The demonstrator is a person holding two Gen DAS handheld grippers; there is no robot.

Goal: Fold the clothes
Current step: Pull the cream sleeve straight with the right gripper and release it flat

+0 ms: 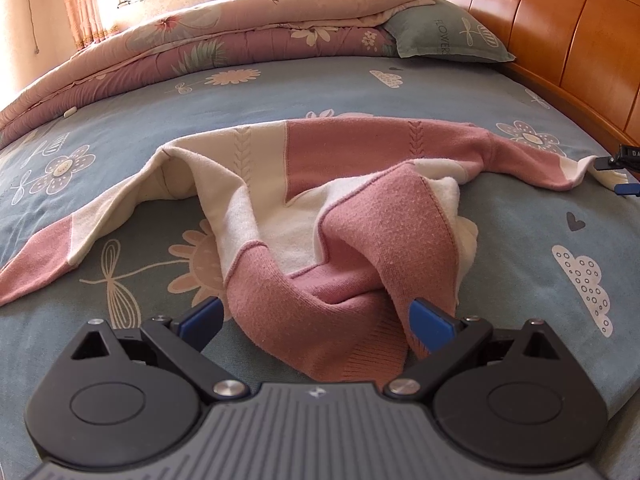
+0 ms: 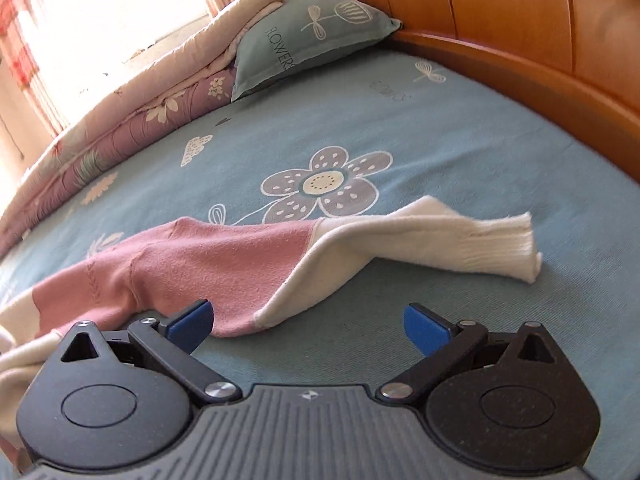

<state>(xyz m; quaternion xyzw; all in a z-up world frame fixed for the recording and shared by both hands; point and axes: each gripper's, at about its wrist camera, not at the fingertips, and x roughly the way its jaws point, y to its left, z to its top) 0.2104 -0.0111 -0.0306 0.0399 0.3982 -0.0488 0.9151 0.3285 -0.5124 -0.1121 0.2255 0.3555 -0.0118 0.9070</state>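
The pink-and-cream sweater (image 1: 320,184) lies crumpled on the bed (image 1: 520,240), sleeves running sideways; hem bunched between the wide-spread left gripper (image 1: 316,316). The right gripper (image 2: 308,320), also wide, holds nothing, with the sleeve (image 2: 360,248) just ahead.

We read "FLOWERS" in dark capitals running lengthwise down the teal pillow (image 2: 304,36), beside its printed flower motif; in the left wrist view the same pillow (image 1: 444,32) shows the word with its last letter cut off by the pillow's lower edge. Faint capital lettering stands on the blue bedsheet (image 2: 388,92) near the headboard, too pale for us to read with certainty. At the right edge of the left wrist view, the right gripper (image 1: 622,168) carries white letters beginning "DA", the remainder out of frame.
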